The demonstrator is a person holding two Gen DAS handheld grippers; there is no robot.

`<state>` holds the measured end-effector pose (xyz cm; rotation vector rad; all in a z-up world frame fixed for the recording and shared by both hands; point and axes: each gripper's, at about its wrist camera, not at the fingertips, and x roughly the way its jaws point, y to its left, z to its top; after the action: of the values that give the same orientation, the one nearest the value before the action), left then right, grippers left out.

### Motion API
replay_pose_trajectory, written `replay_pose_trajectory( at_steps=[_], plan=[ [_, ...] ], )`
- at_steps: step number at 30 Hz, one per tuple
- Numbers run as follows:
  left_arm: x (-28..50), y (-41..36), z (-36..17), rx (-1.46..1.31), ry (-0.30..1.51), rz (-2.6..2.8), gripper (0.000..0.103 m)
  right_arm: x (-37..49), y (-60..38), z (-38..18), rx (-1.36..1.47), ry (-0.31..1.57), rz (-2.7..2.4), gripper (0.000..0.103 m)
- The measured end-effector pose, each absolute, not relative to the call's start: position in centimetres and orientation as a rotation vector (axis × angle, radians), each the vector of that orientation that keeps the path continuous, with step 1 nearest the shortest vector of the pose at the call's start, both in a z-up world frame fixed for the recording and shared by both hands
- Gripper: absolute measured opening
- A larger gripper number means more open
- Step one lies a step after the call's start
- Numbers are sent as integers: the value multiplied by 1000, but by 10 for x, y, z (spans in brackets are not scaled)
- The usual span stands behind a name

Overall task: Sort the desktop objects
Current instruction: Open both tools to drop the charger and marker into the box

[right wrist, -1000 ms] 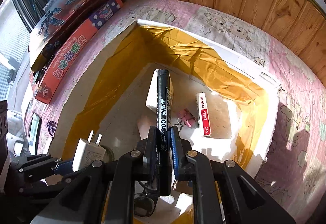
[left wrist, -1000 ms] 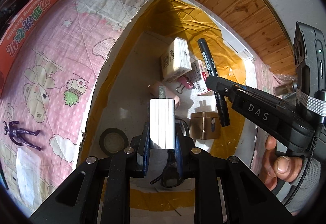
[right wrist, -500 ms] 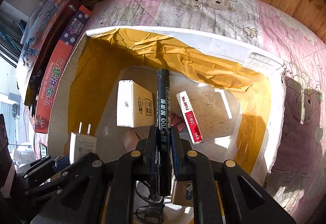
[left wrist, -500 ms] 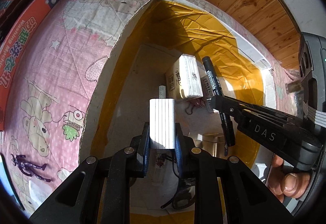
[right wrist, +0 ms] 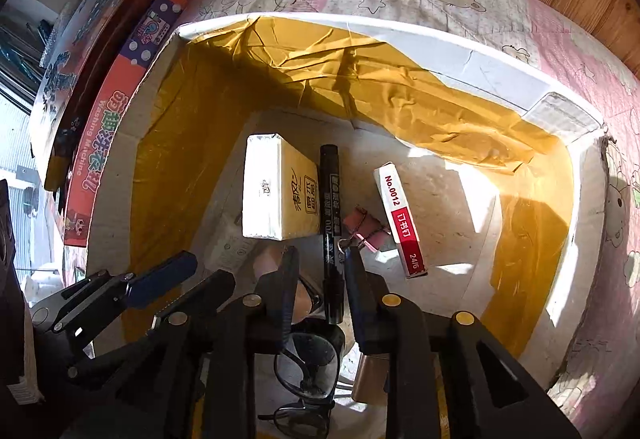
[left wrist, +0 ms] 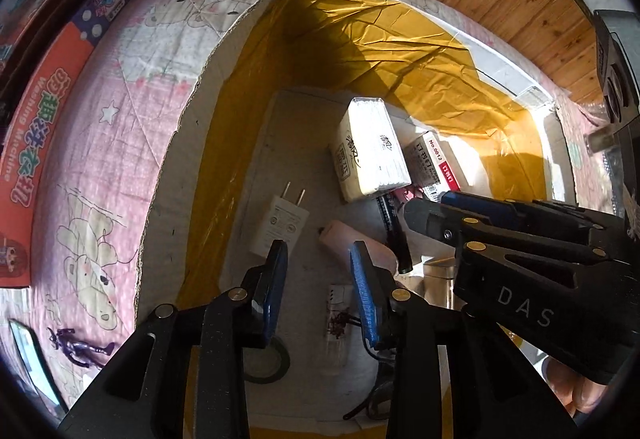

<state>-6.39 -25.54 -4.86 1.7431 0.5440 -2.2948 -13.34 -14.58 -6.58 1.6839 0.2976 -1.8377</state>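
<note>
In the left wrist view, the left gripper (left wrist: 318, 263) hangs over a cardboard box (left wrist: 200, 111) lined with yellow tape. Its jaws are opening and nothing sits between the blue pads. The white charger (left wrist: 280, 225) lies flat on the box floor just past the left pad, prongs pointing to the far side. To its right stands a tissue pack (left wrist: 370, 155), with a red and white staple box (left wrist: 438, 165) behind it. The right gripper (left wrist: 426, 215) reaches in from the right, above a black marker (left wrist: 394, 235) that is partly hidden. A roll of tape (left wrist: 266, 359) lies near the bottom, behind the fingers

In the right wrist view, the right gripper (right wrist: 320, 271) is also opening. The marker (right wrist: 331, 223) lies between its jaws on the box floor, and the pads seem clear of it, though the near end is hard to read. The tissue pack (right wrist: 276, 191) is just left of the marker, pink binder clips (right wrist: 366, 225) and the staple box (right wrist: 400, 219) to its right. Glasses (right wrist: 308, 371) lie near, under the fingers. The left gripper (right wrist: 176, 279) shows at the lower left
</note>
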Motion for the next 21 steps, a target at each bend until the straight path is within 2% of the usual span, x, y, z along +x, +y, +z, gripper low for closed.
replay_pose_trajectory(
  at_steps=[7, 18, 20, 21],
  plan=[
    [-42, -248, -23, 1695, 464, -2330, 38, -121, -126, -54, 1670, 328, -1801, 40],
    [10, -220, 32, 1528, 333, -2411, 39, -49, -92, -9, 1465, 602, -1737, 45],
    [18, -213, 38, 1505, 328, -2439, 44, -34, -85, -5, 1417, 658, -1733, 46],
    [22, -209, 42, 1491, 321, -2453, 52, -25, -78, -1, 1394, 688, -1733, 46]
  ],
)
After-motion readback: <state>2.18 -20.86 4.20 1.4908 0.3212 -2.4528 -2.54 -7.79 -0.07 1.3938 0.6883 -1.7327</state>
